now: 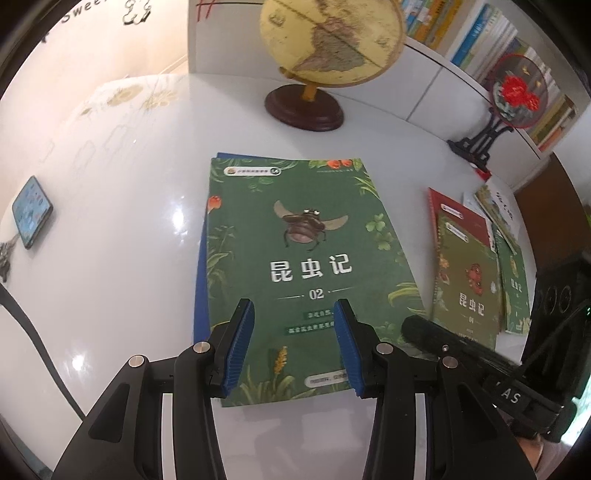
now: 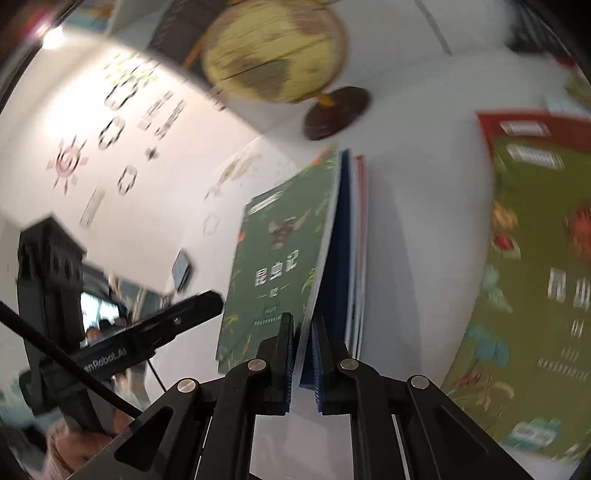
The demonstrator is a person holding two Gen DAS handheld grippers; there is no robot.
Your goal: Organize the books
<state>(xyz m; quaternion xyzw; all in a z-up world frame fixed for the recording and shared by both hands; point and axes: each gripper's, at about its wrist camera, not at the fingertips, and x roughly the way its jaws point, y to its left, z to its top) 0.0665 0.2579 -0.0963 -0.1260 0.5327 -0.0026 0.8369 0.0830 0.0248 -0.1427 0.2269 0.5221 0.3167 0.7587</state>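
Observation:
A green insect book marked 02 [image 1: 295, 266] lies on top of a blue book [image 1: 201, 280] on the white table [image 1: 110, 258]. My left gripper [image 1: 295, 332] is open, hovering over the near end of the green book. My right gripper [image 2: 303, 350] is shut on the near right edge of the green book [image 2: 277, 266], which lies above a blue book [image 2: 338, 258] and a red one [image 2: 362, 240]. A second pile of green and red insect books [image 1: 472, 277] lies to the right; it also shows in the right wrist view [image 2: 528, 277].
A globe [image 1: 328, 40] on a brown base stands at the back of the table. A red fan ornament [image 1: 517, 92] on a black stand is at the back right, under a bookshelf [image 1: 461, 33]. A phone [image 1: 31, 210] lies at the left.

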